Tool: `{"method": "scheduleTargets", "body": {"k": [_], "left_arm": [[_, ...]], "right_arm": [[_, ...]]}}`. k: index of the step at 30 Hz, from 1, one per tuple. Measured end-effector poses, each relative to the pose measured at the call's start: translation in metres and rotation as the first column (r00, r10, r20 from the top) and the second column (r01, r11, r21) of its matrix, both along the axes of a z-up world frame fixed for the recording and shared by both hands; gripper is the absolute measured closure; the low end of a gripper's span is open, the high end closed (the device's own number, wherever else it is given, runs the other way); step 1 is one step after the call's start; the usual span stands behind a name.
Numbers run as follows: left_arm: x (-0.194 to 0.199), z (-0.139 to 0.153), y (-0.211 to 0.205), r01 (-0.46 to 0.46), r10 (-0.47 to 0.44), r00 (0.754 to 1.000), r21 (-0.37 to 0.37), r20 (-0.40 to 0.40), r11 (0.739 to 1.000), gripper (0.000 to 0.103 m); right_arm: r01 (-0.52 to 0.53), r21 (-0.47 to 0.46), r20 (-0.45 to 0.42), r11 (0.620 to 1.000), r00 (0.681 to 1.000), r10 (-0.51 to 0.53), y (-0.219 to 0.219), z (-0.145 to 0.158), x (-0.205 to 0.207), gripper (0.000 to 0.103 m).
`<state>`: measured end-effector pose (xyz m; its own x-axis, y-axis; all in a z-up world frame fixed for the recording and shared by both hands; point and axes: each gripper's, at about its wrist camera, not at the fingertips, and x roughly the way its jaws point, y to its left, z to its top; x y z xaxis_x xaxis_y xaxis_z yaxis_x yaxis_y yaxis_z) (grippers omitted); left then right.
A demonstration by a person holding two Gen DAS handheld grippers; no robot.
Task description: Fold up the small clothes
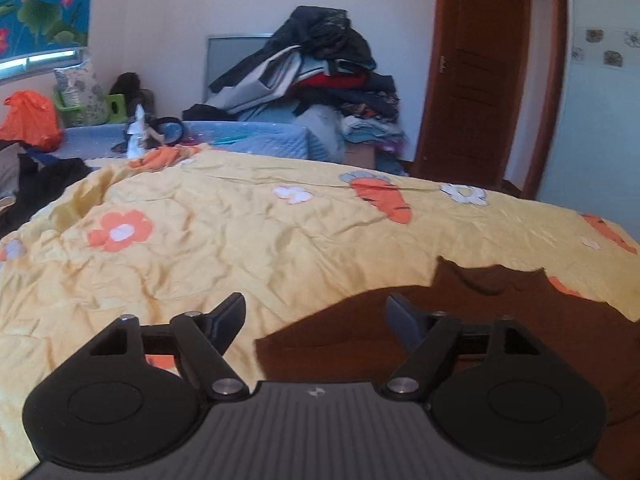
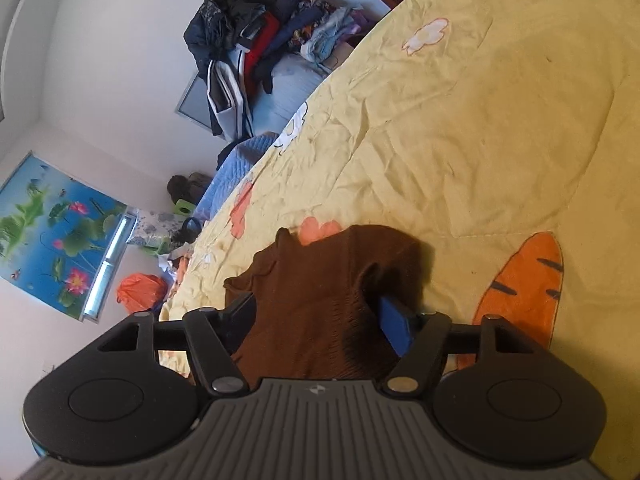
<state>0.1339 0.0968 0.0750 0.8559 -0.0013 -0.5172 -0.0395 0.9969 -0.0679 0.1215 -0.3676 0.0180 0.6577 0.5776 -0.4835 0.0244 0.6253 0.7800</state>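
while both grippers stand apart-jawed | left gripper (image 1: 316, 320) grips nothing, above brown knitted garment (image 1: 500, 332) edge | right gripper (image 2: 316, 320) straddles raised fold, seemingly unclamped | garment on yellow carrot-print quilt (image 1: 280, 248) | step: fold released, likely | next: regrip an edge

No legible text, label, brand name, number or sign is found anywhere in either view. The only mark present is a small pale emblem (image 1: 315, 392) on the ribbed grey housing of the left gripper, at its near centre edge; it has no letters. A matching emblem (image 2: 315, 389) stands in the same place on the right gripper's housing, likewise without letters. The lotus picture (image 1: 40, 4) on the far left wall carries flowers and leaves only; any writing on it cannot be made out.
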Motion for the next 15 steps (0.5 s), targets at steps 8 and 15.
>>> {"method": "scheduleTargets", "body": {"k": [8, 15], "left_arm": [[0.027, -0.062, 0.003, 0.04, -0.032, 0.99, 0.063, -0.135, 0.997, 0.03], [-0.028, -0.029, 0.005, -0.023, 0.035, 0.994, 0.105, -0.107, 0.994, 0.03]], "right_arm": [[-0.102, -0.327, -0.043, 0.94, 0.995, 0.093, 0.029, -0.006, 0.008, 0.095], [-0.031, -0.366, 0.081, 0.93, 0.995, 0.065, 0.028, 0.036, -0.042, 0.041]]}}
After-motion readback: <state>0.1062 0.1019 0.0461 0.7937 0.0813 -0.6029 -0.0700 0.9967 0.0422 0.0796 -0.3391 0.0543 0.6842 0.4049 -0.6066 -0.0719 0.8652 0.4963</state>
